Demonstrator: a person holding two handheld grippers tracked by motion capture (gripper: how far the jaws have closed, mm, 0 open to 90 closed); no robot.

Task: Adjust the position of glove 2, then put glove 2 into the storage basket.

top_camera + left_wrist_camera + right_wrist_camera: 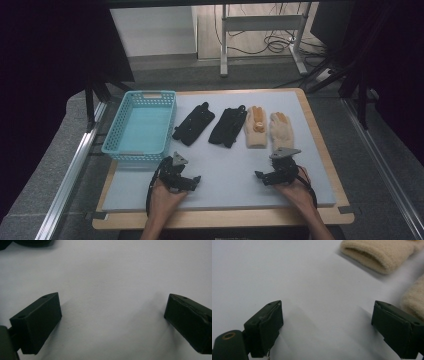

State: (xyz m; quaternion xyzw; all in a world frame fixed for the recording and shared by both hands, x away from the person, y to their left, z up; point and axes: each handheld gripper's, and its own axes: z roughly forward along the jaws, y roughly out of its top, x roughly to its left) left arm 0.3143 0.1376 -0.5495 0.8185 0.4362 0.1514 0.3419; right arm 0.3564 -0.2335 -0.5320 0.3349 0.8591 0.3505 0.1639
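- R gripper (266,176): jaws apart, nothing between; beige gloves (269,129) just ahead, cuffs toward it, long axis running away from person.
- L gripper (186,183): jaws apart, empty; black gloves (210,125) ahead, slightly right; basket (116,145) ahead-left.
- R hand nearer the beige pair, so prob. goes first.

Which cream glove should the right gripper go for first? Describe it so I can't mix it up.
On the white mat, four gloves lie in a row right of the blue basket. Take the rightmost cream glove, just beyond the open right gripper; its neighbour has an orange patch.
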